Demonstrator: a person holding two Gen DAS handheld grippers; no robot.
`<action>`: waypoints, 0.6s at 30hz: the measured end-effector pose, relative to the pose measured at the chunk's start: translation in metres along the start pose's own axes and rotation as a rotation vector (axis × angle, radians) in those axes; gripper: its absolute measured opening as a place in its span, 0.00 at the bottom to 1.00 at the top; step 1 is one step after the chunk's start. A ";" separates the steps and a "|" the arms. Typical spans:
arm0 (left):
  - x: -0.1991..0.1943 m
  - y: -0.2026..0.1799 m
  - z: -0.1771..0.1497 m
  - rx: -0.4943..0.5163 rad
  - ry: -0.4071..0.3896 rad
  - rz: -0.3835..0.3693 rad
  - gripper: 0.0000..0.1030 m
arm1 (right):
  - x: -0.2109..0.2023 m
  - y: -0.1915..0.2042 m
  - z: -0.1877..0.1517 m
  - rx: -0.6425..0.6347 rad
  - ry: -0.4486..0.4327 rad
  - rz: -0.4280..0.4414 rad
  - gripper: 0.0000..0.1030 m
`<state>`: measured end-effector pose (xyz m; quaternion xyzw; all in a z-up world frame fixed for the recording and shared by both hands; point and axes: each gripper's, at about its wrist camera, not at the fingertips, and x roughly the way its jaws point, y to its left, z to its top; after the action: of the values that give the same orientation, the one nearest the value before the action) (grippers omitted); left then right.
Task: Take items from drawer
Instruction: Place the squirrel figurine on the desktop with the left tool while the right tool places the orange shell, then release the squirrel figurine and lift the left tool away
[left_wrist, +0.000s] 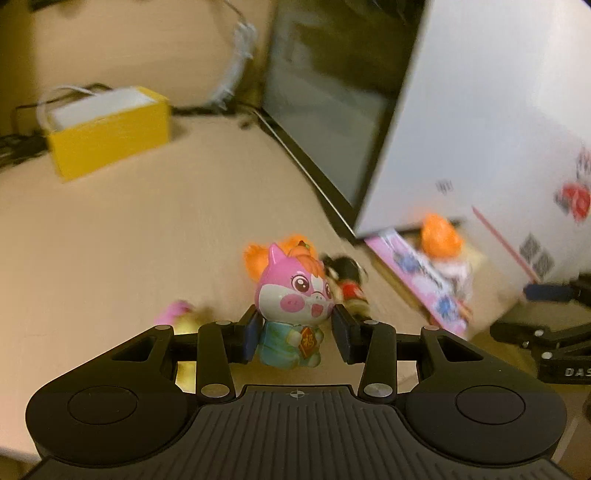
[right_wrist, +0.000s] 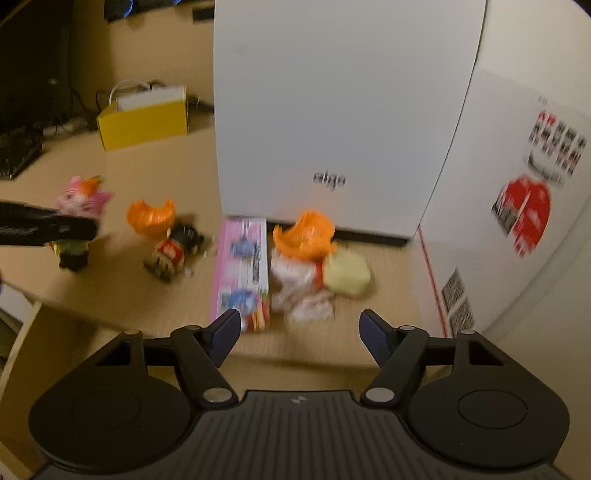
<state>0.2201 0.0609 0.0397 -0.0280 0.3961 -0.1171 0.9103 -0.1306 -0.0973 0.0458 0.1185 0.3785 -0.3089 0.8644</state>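
A pink pig figure (left_wrist: 291, 295) with orange hair and a teal outfit stands on the wooden tabletop (left_wrist: 147, 229) between the pads of my left gripper (left_wrist: 295, 336). The left pad touches it, while a small gap shows at the right pad, so the gripper is open. In the right wrist view the same pig figure (right_wrist: 83, 194) stands at far left behind the left gripper (right_wrist: 48, 225). My right gripper (right_wrist: 299, 332) is open and empty, just short of a pink box (right_wrist: 242, 273) and an orange-haired toy (right_wrist: 303, 236). No drawer can be made out.
A black-and-red figure (right_wrist: 171, 251) with an orange piece (right_wrist: 151, 214) stands mid-table. A pale yellow lump (right_wrist: 347, 275) lies by the orange-haired toy. A tall white box (right_wrist: 332, 110) rises behind them, a yellow box (right_wrist: 144, 122) sits far back, and a dark monitor (left_wrist: 325, 92) leans nearby.
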 end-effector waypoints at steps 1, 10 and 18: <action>0.008 -0.004 -0.001 0.021 0.028 -0.002 0.44 | 0.000 0.002 -0.001 -0.011 0.002 0.006 0.70; 0.028 -0.004 -0.005 0.032 0.105 -0.031 0.43 | 0.000 0.009 -0.007 -0.100 0.012 0.060 0.70; 0.020 0.004 0.000 -0.034 0.035 -0.051 0.42 | 0.010 0.008 -0.008 -0.115 0.038 0.095 0.70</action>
<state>0.2339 0.0603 0.0249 -0.0516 0.4131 -0.1341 0.8993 -0.1254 -0.0917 0.0329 0.0925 0.4060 -0.2430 0.8761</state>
